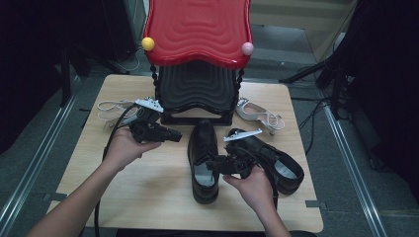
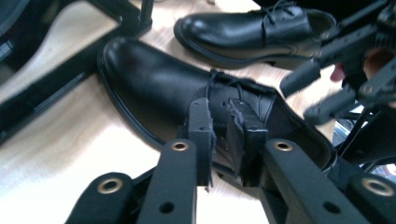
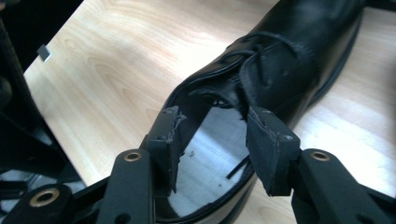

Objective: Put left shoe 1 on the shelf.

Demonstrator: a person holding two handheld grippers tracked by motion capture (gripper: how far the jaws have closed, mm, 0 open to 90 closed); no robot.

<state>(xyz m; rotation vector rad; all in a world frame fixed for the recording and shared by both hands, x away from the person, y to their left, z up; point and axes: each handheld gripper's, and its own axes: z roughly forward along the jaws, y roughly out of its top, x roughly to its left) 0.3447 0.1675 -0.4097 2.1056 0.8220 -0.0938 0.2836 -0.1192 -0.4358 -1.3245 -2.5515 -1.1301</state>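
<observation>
Two black lace-up shoes lie at the lower centre of the high view on a wooden table (image 1: 148,187). One shoe (image 1: 203,160) points straight up the frame; the second shoe (image 1: 269,160) lies just right of it, angled toward the lower right. Their toes sit close together and their heels spread apart.

Right gripper (image 1: 217,165), held in the right hand (image 1: 254,187), hangs over the opening of the straight shoe. Its own view shows the jaws spread well apart above the pale insole, with a loose lace end between them; the pads press on nothing.

Left gripper (image 1: 175,134), held in the left hand (image 1: 123,147), is left of centre in the high view and points rightward at the straight shoe's toe. Its own view shows the jaws drawn nearly together with a narrow gap, nothing caught between them, the shoe beyond.

Behind the shoes, at upper centre, stands a rack (image 1: 197,91) with black shelves and a red top. One white sandal (image 1: 114,111) lies to its left; another sandal (image 1: 258,113) lies to its right.
</observation>
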